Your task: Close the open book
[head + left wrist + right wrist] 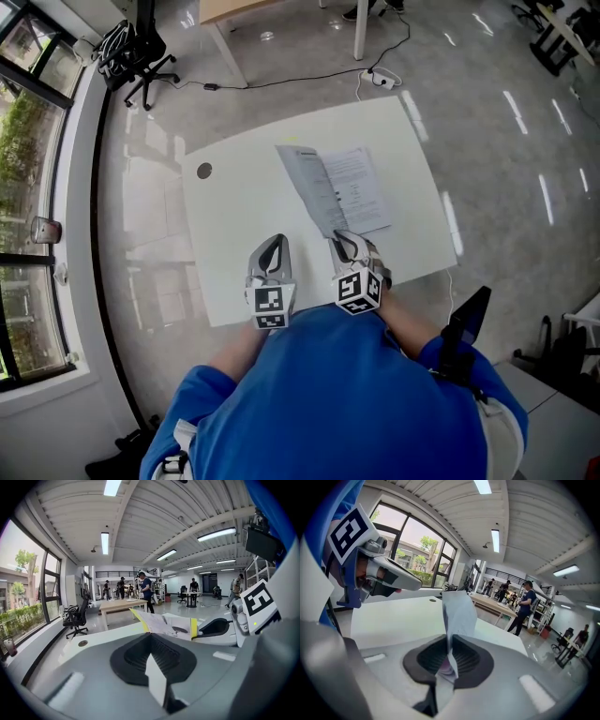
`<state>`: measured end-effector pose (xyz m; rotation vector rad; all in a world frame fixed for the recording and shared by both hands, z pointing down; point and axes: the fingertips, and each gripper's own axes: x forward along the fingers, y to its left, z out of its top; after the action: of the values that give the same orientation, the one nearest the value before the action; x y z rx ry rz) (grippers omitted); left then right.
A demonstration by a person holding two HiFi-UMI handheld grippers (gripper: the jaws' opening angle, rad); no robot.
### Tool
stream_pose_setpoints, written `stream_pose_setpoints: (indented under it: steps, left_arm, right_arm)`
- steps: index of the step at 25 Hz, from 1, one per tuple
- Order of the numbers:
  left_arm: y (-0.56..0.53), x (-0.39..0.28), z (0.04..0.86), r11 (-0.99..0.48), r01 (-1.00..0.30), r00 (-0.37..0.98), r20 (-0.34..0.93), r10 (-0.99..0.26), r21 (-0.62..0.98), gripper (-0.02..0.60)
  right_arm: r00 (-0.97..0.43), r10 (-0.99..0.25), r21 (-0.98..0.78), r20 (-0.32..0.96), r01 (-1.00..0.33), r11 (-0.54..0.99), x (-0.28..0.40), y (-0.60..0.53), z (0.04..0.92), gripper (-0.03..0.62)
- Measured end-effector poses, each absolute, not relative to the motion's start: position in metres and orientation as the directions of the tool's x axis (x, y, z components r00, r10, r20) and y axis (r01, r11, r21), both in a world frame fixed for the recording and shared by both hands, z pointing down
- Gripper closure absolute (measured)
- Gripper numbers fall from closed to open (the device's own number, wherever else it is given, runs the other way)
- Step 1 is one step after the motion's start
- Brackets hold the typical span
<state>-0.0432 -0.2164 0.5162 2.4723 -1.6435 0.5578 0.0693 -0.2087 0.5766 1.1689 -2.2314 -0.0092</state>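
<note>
An open book (pixel 342 187) with printed pages lies on the white table (pixel 234 216), right of the middle. My right gripper (pixel 349 242) is at the book's near edge, shut on a page. In the right gripper view that page (pixel 458 613) stands up between the jaws of the right gripper (pixel 449 641), curling upward. My left gripper (pixel 274 246) hovers over bare table to the left of the book, apart from it. Its jaws meet at the tips in the left gripper view (pixel 151 637), with nothing held. The book (pixel 164 623) shows ahead there, with the right gripper (pixel 220 627) beside it.
A round cable hole (pixel 204 171) sits at the table's far left. On the floor beyond are a black office chair (pixel 136 52), a wooden table (pixel 234 9) and a power strip with cable (pixel 380 78). Windows run along the left. People stand far off in the hall.
</note>
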Motion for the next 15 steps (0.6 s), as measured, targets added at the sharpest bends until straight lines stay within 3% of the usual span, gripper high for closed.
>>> stream_pose_setpoints:
  steps: [15]
  left_arm:
    - [-0.234,0.006,0.518,-0.476,-0.873,0.408,0.373,-0.833,-0.108,0.575]
  right_arm:
    - [-0.322,-0.756,0.188,0.570,-0.845,0.501,0.133,-0.225,0.594,0.559]
